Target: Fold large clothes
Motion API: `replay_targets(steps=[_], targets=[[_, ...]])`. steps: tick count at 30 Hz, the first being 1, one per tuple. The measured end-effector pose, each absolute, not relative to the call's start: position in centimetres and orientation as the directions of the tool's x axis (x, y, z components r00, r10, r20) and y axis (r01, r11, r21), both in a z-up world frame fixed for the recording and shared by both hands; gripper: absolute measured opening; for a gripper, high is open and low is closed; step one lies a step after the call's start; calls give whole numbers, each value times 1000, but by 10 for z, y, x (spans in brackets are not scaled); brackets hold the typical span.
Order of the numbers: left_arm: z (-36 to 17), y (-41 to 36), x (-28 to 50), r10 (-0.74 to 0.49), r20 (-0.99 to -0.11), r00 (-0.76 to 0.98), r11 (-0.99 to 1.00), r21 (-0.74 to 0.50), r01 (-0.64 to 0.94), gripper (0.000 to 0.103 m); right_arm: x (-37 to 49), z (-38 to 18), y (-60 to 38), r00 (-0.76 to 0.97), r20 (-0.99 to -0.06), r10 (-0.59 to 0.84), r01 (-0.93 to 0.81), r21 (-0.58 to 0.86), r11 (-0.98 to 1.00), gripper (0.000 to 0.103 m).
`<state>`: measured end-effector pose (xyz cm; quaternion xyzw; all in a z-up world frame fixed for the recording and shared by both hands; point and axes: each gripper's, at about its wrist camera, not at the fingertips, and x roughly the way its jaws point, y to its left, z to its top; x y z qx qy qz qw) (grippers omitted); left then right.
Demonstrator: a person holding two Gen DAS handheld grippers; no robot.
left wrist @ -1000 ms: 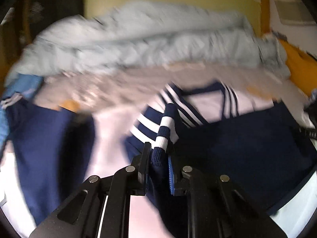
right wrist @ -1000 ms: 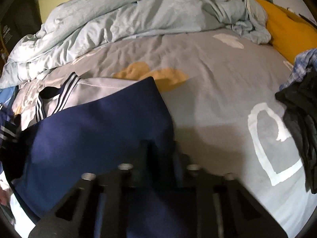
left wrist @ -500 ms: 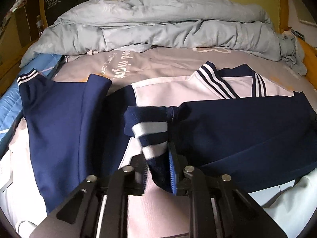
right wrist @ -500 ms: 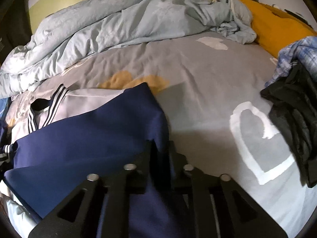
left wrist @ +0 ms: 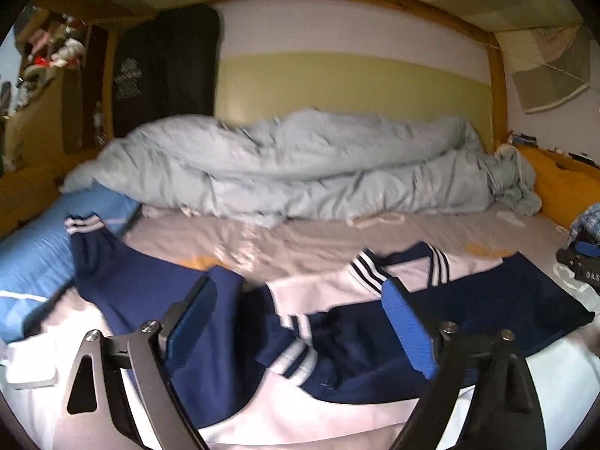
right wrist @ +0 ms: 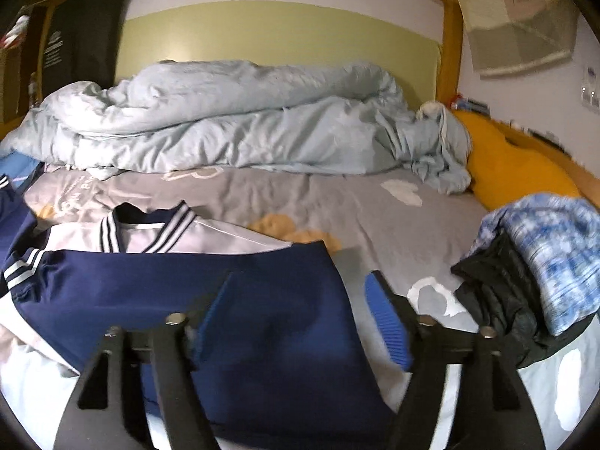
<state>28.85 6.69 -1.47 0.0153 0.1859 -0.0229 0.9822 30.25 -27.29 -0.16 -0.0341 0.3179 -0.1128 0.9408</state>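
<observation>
On the grey sheet (right wrist: 337,202) below the heaped duvet (left wrist: 300,165) lies the navy-and-white jacket (right wrist: 262,300), one sleeve folded across its chest, and I see my left gripper (left wrist: 300,322) and right gripper (right wrist: 303,318) above it, jaws opening wide, gripping nothing.

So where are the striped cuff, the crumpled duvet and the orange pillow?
striped cuff (left wrist: 290,360): left wrist view, on its white bands.
crumpled duvet (right wrist: 232,127): right wrist view, on the middle of the pale blue heap.
orange pillow (right wrist: 513,161): right wrist view, on its broad top face.
</observation>
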Motion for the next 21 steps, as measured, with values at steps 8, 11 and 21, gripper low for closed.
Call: replay_targets(steps=[8,11,21], targets=[[-21,117,278,42,-359,932,999,39,-30,103,293,4,-249,783,-577,-232,164,-167,972,89],[-25,142,282,52,-387,921,998,-11,-61,103,294,-2,-246,776,-586,-232,162,-169,972,95],[-31,250,302,185,-498,847,978,4,-211,103,295,-10,-255,789,-611,-68,105,26,994,103]])
